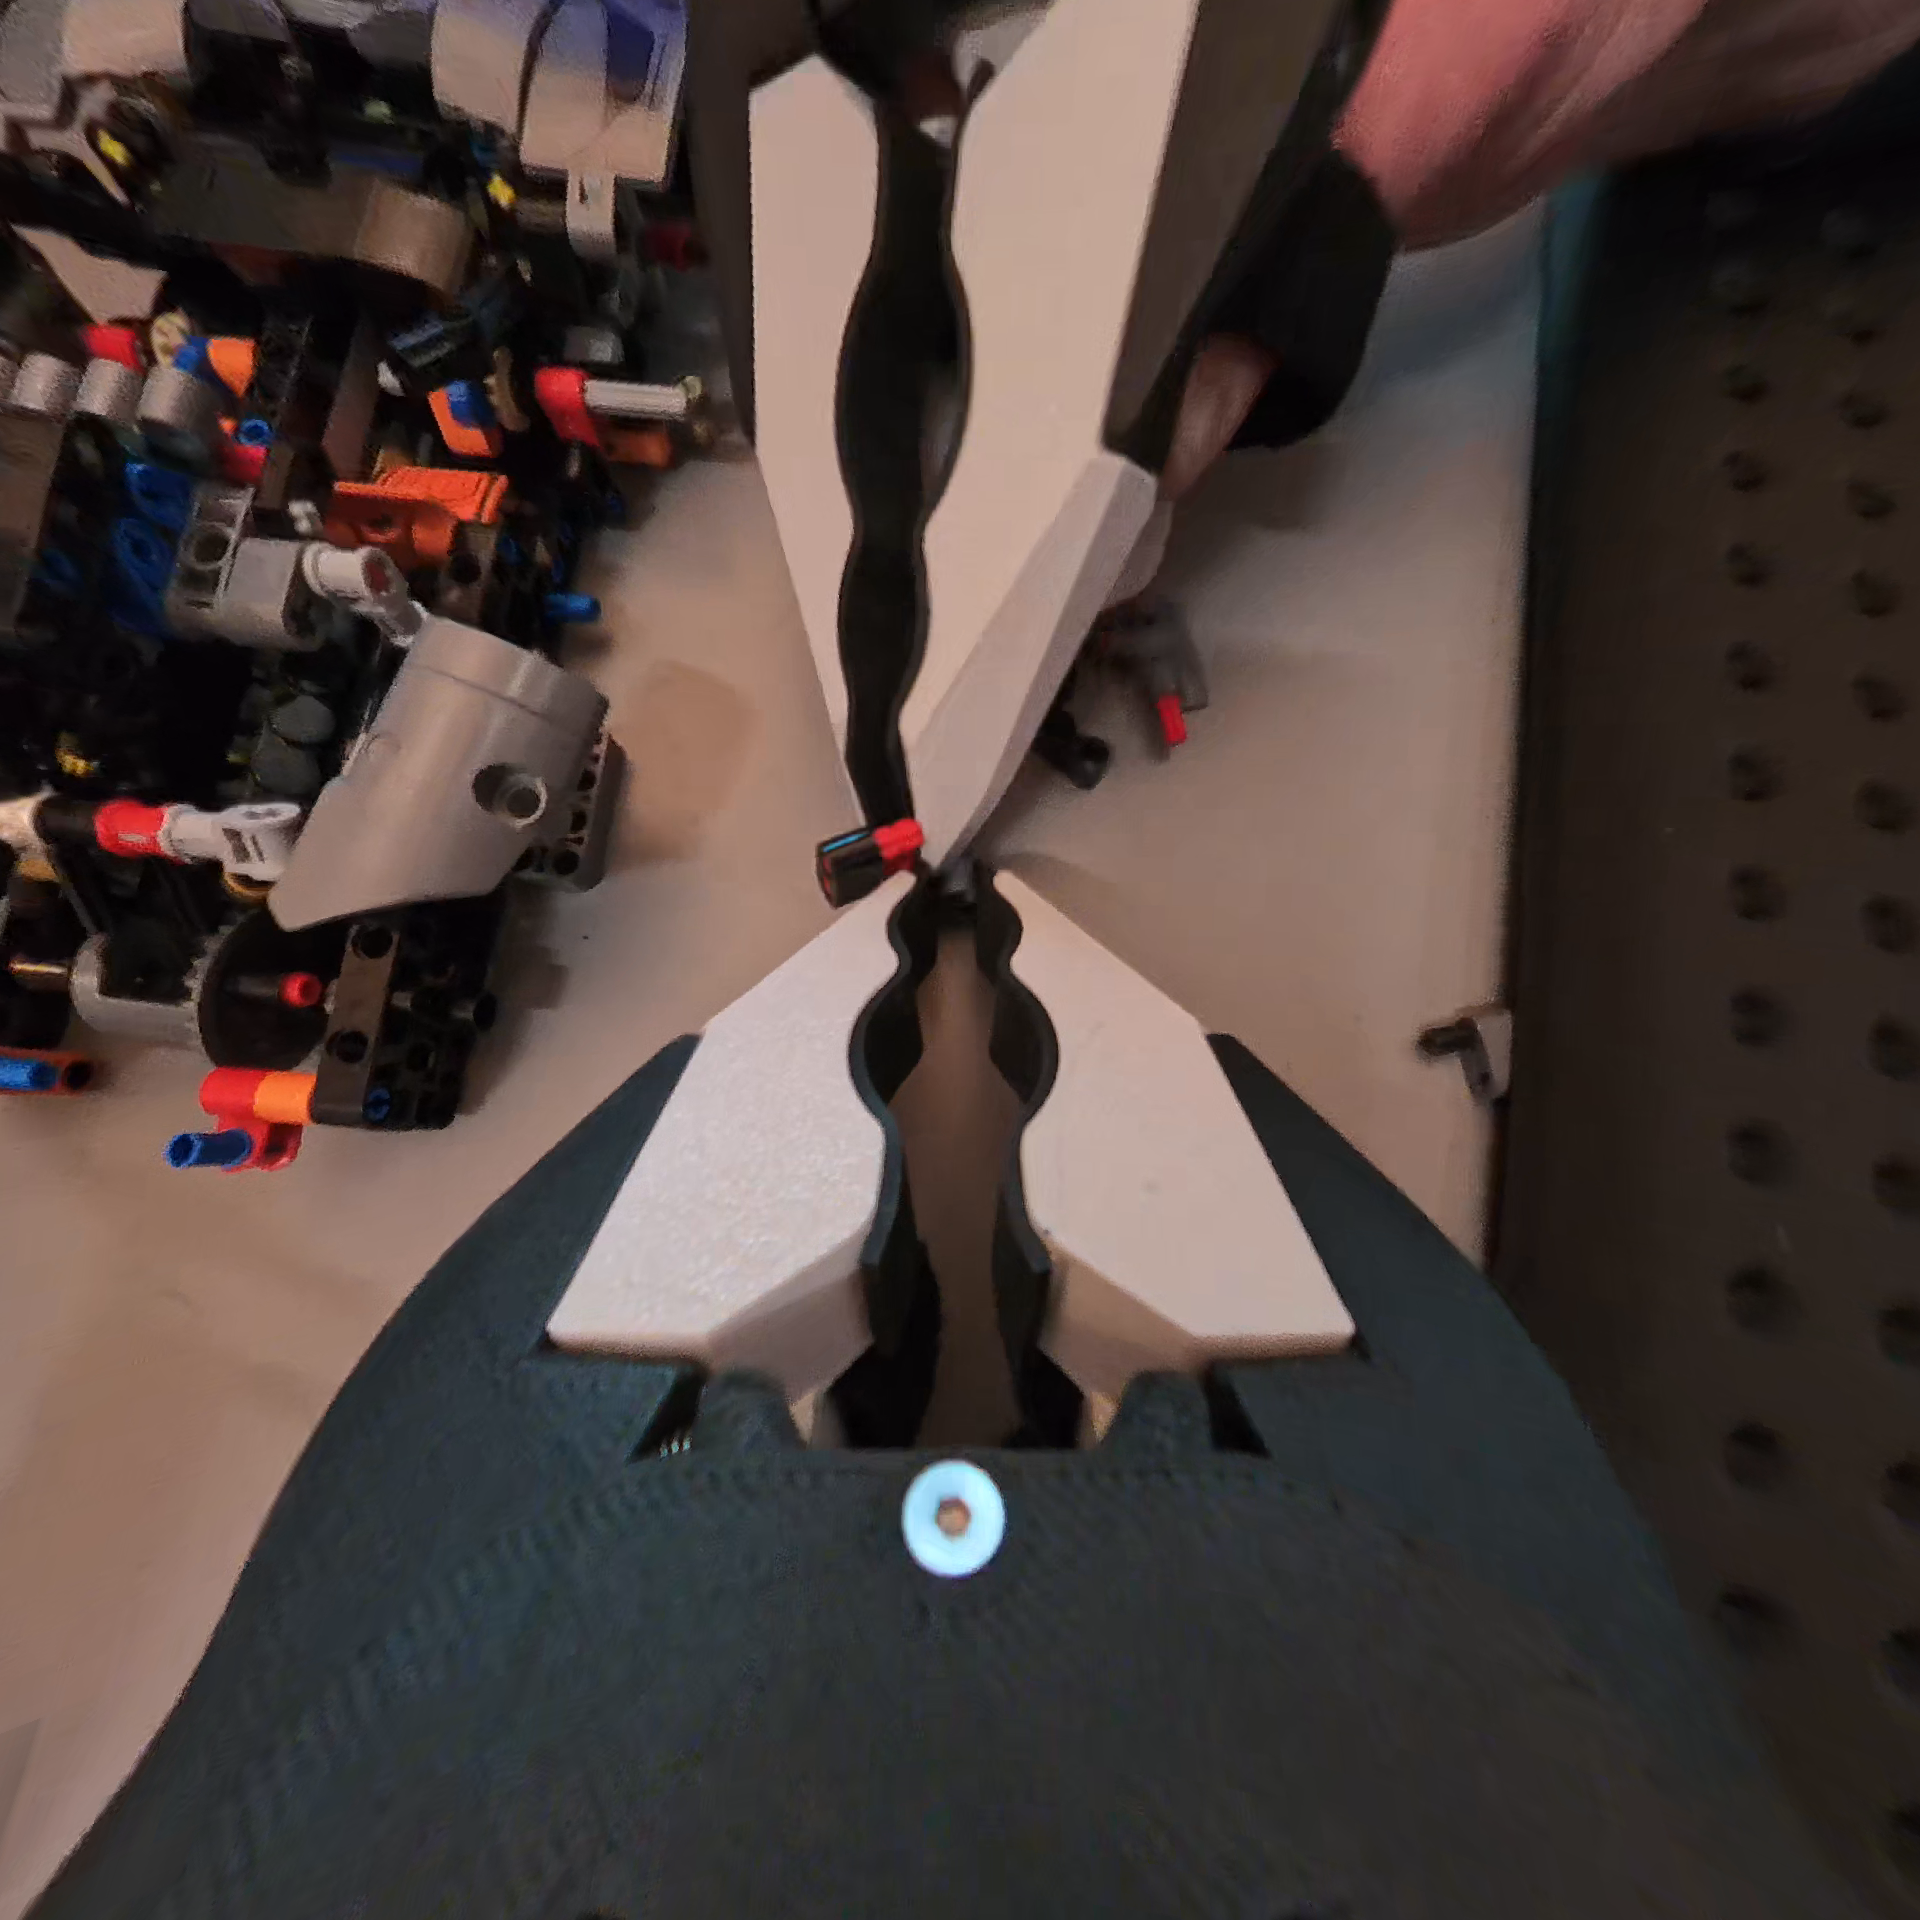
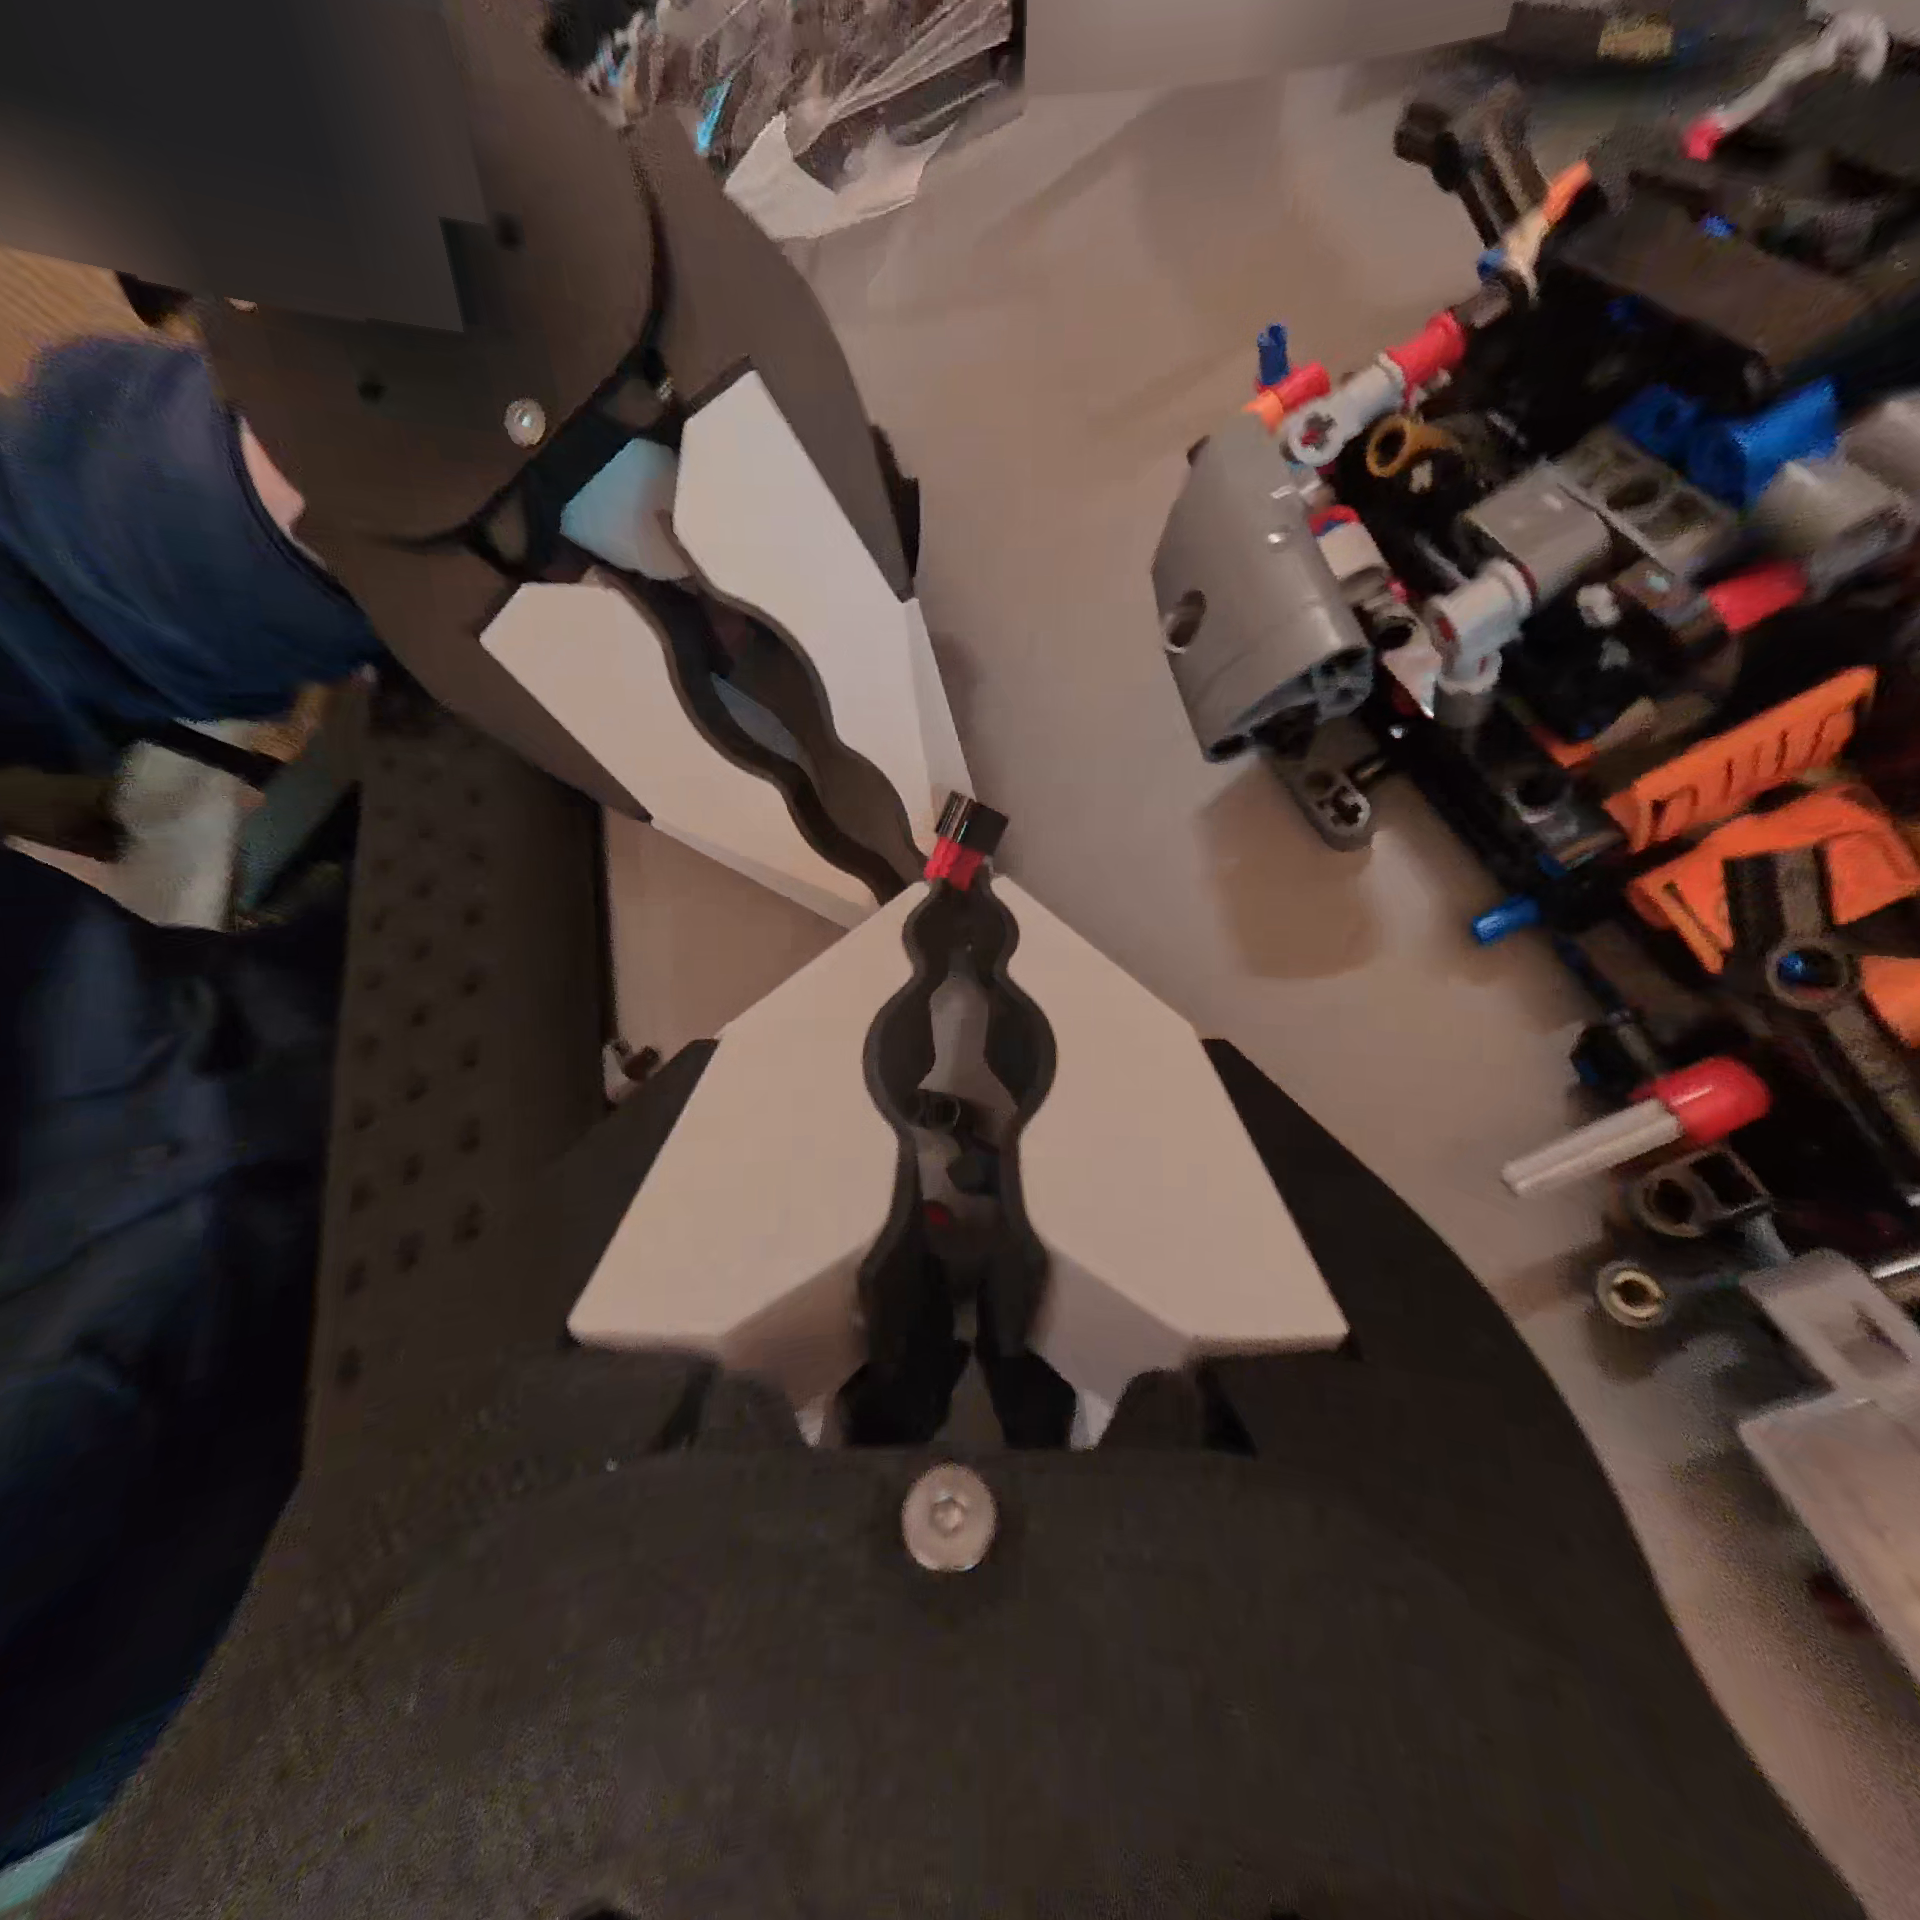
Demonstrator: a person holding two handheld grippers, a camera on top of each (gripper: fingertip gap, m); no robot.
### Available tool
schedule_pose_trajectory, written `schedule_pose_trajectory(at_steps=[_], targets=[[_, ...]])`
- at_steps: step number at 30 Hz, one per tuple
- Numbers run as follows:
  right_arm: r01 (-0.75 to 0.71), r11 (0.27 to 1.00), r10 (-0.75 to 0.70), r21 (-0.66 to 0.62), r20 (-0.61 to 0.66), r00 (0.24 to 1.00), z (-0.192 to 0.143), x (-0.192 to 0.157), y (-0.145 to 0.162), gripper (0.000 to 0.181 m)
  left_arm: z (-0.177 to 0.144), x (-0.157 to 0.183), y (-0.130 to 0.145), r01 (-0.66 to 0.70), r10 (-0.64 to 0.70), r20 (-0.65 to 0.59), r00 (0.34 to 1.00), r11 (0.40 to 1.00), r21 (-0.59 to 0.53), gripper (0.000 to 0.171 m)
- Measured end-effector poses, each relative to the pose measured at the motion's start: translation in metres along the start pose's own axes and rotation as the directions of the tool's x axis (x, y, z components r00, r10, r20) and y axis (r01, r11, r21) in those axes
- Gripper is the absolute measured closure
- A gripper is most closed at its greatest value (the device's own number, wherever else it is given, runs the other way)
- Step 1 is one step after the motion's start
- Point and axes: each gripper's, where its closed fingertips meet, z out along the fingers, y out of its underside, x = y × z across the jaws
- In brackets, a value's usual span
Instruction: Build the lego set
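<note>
A small red-and-black Lego connector (image 1: 868,854) is held in the air between both grippers' tips. It also shows in the right wrist view (image 2: 966,836). My right gripper (image 2: 956,885) is shut on its red end; in the left wrist view it (image 1: 909,831) comes down from the top. My left gripper (image 1: 951,883) is shut, with a small dark part pinched at its tips, touching the connector. In the right wrist view it (image 2: 899,873) comes in from the upper left. The large Technic car model (image 1: 312,623) with a grey curved panel (image 1: 457,769) lies to the left, and also shows in the right wrist view (image 2: 1610,623).
A dark perforated board (image 1: 1766,935) borders the pale table (image 1: 1299,935). Loose parts lie beyond the tips: a grey piece with a red pin (image 1: 1164,675) and a black one (image 1: 1075,753). A hand (image 1: 1558,104) holds the right gripper. Plastic bags (image 2: 831,104) lie at the back. Both grippers' tips are close together, under 4 cm apart.
</note>
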Motion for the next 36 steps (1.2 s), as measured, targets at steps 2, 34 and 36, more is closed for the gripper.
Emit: schedule_pose_trajectory(at_steps=[2, 34, 36], targets=[[0.017, 1.000, -0.017, -0.013, -0.001, 1.000, -0.001, 0.000, 0.001, 0.180, 0.000, 0.000, -0.001, -0.004, 0.004, 0.002, 1.000, 1.000, -0.002, 0.168], [0.353, 0.925, -0.368, -0.140, -0.099, 0.925, -0.024, -0.001, 0.011, 0.164, -0.030, -0.014, 0.006, -0.001, 0.001, 0.009, 1.000, 0.999, 0.035, 0.148], [0.372, 0.916, -0.385, -0.147, -0.074, 0.920, -0.030, -0.006, 0.016, 0.163, -0.034, -0.008, -0.001, -0.003, 0.005, -0.018, 1.000, 0.997, 0.075, 0.148]])
